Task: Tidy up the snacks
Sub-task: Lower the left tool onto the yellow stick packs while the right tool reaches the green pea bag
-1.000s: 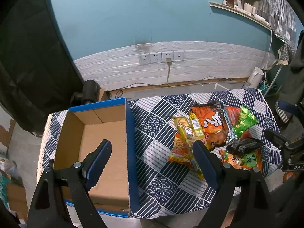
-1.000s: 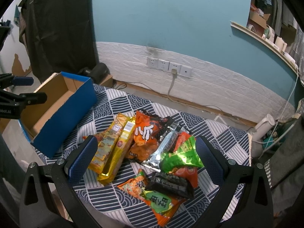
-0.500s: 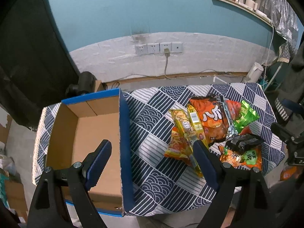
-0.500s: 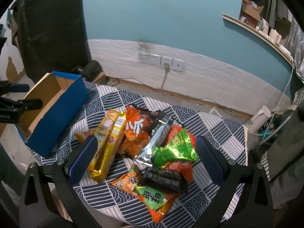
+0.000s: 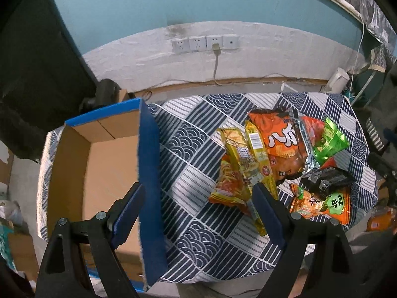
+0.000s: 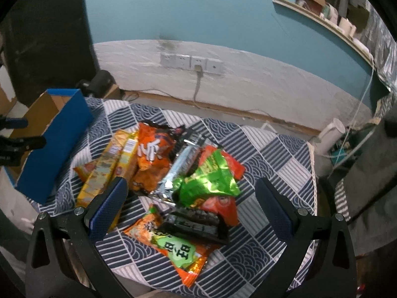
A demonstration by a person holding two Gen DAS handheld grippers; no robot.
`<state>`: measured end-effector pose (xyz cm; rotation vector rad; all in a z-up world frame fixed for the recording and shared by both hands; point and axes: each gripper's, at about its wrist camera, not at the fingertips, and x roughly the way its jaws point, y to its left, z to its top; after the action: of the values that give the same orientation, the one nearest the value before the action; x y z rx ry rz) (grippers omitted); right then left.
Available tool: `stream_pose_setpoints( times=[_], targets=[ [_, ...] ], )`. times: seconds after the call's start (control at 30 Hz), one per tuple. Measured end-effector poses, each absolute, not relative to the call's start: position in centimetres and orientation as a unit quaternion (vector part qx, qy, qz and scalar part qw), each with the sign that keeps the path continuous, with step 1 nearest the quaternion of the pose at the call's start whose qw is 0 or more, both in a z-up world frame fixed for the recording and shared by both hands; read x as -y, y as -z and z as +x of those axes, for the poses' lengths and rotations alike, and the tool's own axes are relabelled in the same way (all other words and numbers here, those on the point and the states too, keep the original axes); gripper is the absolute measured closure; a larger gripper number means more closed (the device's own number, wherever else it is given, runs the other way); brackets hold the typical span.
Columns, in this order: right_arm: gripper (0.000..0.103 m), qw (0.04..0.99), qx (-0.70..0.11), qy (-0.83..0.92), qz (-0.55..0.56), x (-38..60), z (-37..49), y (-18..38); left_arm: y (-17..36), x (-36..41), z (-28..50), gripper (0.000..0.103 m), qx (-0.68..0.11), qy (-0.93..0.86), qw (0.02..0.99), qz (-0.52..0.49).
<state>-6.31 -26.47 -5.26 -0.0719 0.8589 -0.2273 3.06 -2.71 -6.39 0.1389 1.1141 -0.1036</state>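
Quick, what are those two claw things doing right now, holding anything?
Left gripper: open, holding nothing.
Right gripper: open, holding nothing, above the snack pile.

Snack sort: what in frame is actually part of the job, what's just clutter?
Job:
- snack pile on the tablecloth
- empty cardboard box
- left hand-held gripper, open
- right hand-held gripper, open

Clutter:
- wall sockets with plugged cable
- shelf
- black curtain
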Motion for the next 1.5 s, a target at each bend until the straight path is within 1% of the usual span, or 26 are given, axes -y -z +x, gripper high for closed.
stream_pose_setpoints(
  times=[0.17, 0.37, 0.63, 1.0, 1.07, 1.2, 1.27, 1.3, 1.33, 1.4, 1.43, 1.47, 1.5],
  targets=[
    [0.003, 0.894, -0.43, 0.127, -0.008, 28.3, -5.7, 6.7, 8.6, 3.9, 4.4, 0.014, -0.556, 0.058, 0.827, 0.067],
    [0.003, 0.873, -0.466, 0.141, 0.033, 30.2, -4.4, 9.1, 10.2, 5.0, 5.8, 0.014, -0.567, 0.055, 0.819, 0.071],
    [0.003, 0.849, -0.5, 0.163, 0.057, 31.5, -1.9, 12.6, 12.4, 5.7, 7.8, 0.014, -0.586, 0.057, 0.805, 0.072],
    [0.003, 0.836, -0.501, 0.199, 0.103, 33.1, 0.5, 15.0, 15.3, 7.2, 10.2, 0.014, -0.608, 0.055, 0.789, 0.076],
    [0.007, 0.834, -0.502, 0.196, 0.121, 33.5, 0.7, 15.4, 15.9, 7.5, 10.5, 0.014, -0.611, 0.055, 0.786, 0.073],
    [0.011, 0.831, -0.507, 0.194, 0.123, 33.7, 1.1, 16.1, 17.0, 8.3, 11.0, 0.014, -0.618, 0.059, 0.78, 0.07],
    [0.019, 0.831, -0.509, 0.188, 0.125, 33.7, 1.3, 16.4, 17.6, 8.7, 11.0, 0.014, -0.622, 0.062, 0.777, 0.077],
    [0.02, 0.831, -0.509, 0.184, 0.125, 33.6, 1.3, 16.5, 17.8, 8.8, 11.0, 0.014, -0.623, 0.062, 0.776, 0.08],
    [0.021, 0.832, -0.509, 0.182, 0.122, 33.5, 1.4, 16.4, 18.0, 8.9, 11.0, 0.017, -0.623, 0.062, 0.775, 0.082],
    [0.033, 0.838, -0.506, 0.169, 0.114, 33.2, 1.5, 16.3, 18.3, 9.1, 11.0, 0.02, -0.624, 0.068, 0.774, 0.082],
    [0.04, 0.839, -0.508, 0.162, 0.11, 33.1, 1.5, 16.2, 18.3, 9.1, 10.9, 0.023, -0.624, 0.071, 0.774, 0.08],
    [0.043, 0.84, -0.508, 0.159, 0.105, 33.0, 1.5, 16.3, 18.4, 9.1, 10.9, 0.026, -0.624, 0.076, 0.774, 0.075],
    [0.045, 0.84, -0.509, 0.156, 0.098, 32.9, 1.5, 16.2, 18.4, 9.0, 10.9, 0.031, -0.623, 0.082, 0.774, 0.07]
  ],
)
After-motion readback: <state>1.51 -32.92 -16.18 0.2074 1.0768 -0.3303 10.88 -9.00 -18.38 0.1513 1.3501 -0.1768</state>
